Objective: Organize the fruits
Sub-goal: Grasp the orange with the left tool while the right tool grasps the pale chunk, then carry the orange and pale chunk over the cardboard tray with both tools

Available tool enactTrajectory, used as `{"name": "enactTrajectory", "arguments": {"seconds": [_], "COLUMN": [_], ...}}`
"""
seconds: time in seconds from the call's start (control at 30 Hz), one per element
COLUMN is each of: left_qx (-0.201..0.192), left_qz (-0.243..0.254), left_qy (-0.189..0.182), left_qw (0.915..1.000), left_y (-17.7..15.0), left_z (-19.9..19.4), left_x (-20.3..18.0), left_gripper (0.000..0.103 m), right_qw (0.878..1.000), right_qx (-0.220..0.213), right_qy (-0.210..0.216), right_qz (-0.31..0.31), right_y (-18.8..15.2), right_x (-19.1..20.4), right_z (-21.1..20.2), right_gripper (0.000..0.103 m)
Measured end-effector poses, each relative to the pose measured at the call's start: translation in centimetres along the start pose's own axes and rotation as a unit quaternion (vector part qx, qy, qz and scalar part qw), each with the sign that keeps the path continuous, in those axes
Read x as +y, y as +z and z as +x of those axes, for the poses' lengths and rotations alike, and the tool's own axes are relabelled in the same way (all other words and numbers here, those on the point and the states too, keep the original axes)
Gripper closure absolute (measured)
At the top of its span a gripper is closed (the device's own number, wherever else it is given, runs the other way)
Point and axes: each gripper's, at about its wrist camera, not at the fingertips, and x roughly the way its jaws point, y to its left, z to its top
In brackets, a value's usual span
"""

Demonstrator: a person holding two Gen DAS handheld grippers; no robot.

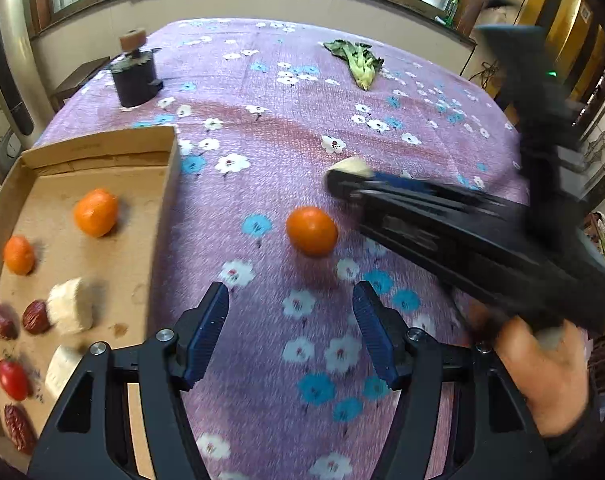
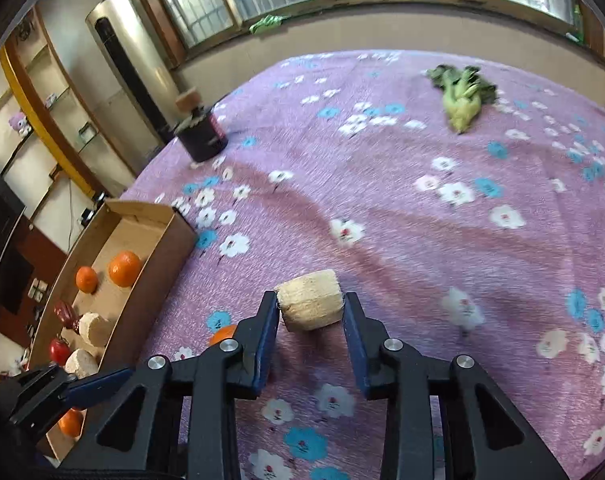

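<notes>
My right gripper is shut on a pale cylindrical fruit chunk and holds it above the purple flowered cloth; it also shows in the left wrist view with the chunk at its tip. My left gripper is open and empty, just short of a loose orange on the cloth. A cardboard box at the left holds two oranges, two pale chunks, red dates and a red tomato.
A dark jar with a round stopper stands at the far left of the table. A leafy green vegetable lies at the far side. Windows and a wall run behind the table; a tall air conditioner stands left.
</notes>
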Motion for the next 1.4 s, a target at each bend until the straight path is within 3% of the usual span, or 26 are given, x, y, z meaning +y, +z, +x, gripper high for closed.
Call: {"name": "enactTrajectory", "arguments": {"seconds": [0.27,0.33,0.37,0.43,0.97,1.4], "left_qx": [0.011,-0.003,-0.003,0.000,-0.053,-0.088], "left_qz": [0.013,0.030,0.030,0.023,0.053,0.045], "left_qy": [0.022,0.046,0.035,0.013,0.036,0.053], "left_qw": [0.9996,0.9985,0.9989,0.9997,0.9965,0.9937], "left_y": [2.7,2.7,2.6,2.4,-2.5,-5.8], "left_z": [4.3,4.4,4.2,3.8,-4.3,-9.6], "left_x": [-1.7,-2.1,-2.1,-1.8,-2.3,0.1], "left_gripper": [0.043,0.073,0.074,0.075,0.075,0.075], "right_qw": [0.997,0.997,0.996,0.996,0.994,0.993], "right_qx": [-0.063,-0.070,-0.075,-0.081,-0.093,-0.103], "right_qy": [0.017,0.017,0.018,0.014,0.033,0.058], "right_qz": [0.032,0.038,0.040,0.044,0.036,0.003], "right_y": [-1.6,-2.2,-2.6,-3.0,-7.0,-8.4], "right_x": [-2.3,-2.5,-2.6,-2.7,-0.6,3.7], "right_z": [-7.0,-8.1,-8.7,-9.5,-13.7,-15.7], "right_gripper": [0.070,0.070,0.070,0.070,0.070,0.070]}}
